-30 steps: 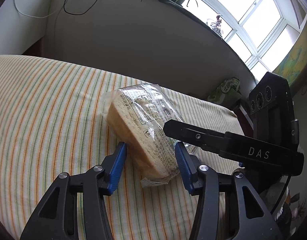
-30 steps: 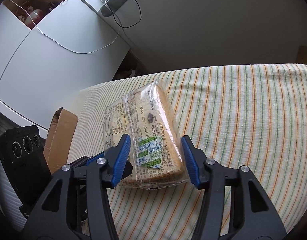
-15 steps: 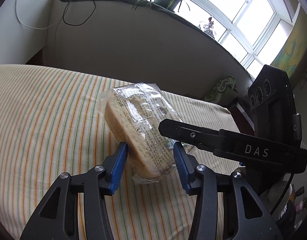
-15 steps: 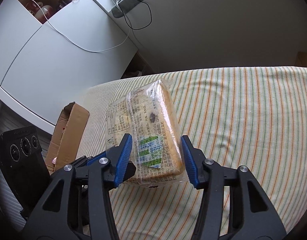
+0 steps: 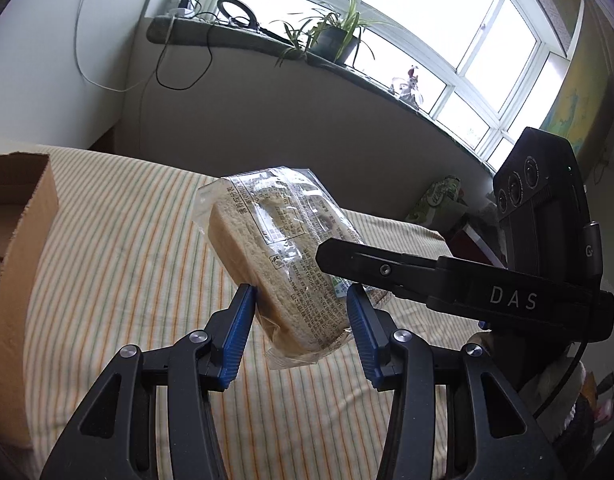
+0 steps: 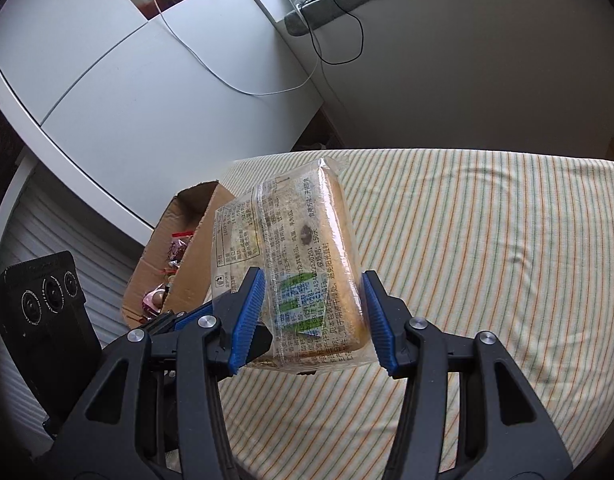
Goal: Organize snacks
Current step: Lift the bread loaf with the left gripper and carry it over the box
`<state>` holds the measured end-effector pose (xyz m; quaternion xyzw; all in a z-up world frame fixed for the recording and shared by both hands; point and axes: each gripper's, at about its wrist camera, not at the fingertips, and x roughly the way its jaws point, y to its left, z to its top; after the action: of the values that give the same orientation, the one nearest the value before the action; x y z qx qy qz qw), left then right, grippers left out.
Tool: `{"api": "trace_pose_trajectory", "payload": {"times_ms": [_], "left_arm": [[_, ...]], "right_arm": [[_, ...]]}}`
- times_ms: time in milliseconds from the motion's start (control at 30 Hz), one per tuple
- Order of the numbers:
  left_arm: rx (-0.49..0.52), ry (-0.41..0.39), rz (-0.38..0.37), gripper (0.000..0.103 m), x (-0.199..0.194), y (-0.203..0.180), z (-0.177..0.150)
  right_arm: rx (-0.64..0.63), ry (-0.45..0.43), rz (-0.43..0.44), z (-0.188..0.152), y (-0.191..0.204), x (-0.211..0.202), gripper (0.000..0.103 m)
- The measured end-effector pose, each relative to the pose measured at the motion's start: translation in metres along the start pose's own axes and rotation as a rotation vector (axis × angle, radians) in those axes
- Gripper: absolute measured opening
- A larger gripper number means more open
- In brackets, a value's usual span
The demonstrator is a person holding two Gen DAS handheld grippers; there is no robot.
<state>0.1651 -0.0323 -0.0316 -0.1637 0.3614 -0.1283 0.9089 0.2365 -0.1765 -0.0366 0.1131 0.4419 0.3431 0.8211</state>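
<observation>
A wrapped sandwich [image 5: 285, 264] in clear plastic is held up in the air above a striped cloth [image 5: 119, 264]. It is gripped by both tools at once. The left gripper [image 5: 301, 330] is closed on its lower end, with the blue pads [image 5: 237, 332] pressed on both sides of the bread. The right gripper [image 6: 313, 316] is closed on the same sandwich [image 6: 303, 264] from the other side, and its black fingers are seen crossing the left view. A cardboard box [image 6: 175, 252] stands at the edge of the cloth [image 6: 487, 264], just beside the sandwich in the right view, and some coloured snack packets [image 6: 175, 248] are seen inside it. A potted plant [image 5: 335, 38] stands on the window sill.
</observation>
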Motion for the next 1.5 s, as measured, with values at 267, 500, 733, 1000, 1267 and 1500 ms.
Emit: {"api": "trace_pose_trajectory", "payload": {"times_ms": [267,500,733,1000,1267,1500], "left_arm": [[-0.013,-0.062,0.036,0.045,-0.047,0.025,-0.005],[-0.019,-0.099,0.088,0.045,-0.08,0.052,-0.01],[-0.046,-0.127,0.138,0.045,-0.104,0.086,-0.013],[-0.087,-0.155,0.187,0.045,-0.125,0.124,-0.015],[-0.123,-0.172,0.219,0.045,-0.14,0.158,-0.022],[-0.125,-0.158,0.262,0.045,-0.149,0.179,-0.029]], "right_arm": [[-0.063,0.016,0.036,-0.001,0.053,0.014,0.053],[-0.112,0.041,0.07,-0.001,0.095,0.041,0.053],[-0.151,0.08,0.102,0.001,0.134,0.075,0.053],[-0.187,0.127,0.124,0.002,0.168,0.117,0.053],[-0.214,0.172,0.127,-0.002,0.193,0.155,0.053],[-0.221,0.204,0.123,-0.009,0.206,0.19,0.053]]}}
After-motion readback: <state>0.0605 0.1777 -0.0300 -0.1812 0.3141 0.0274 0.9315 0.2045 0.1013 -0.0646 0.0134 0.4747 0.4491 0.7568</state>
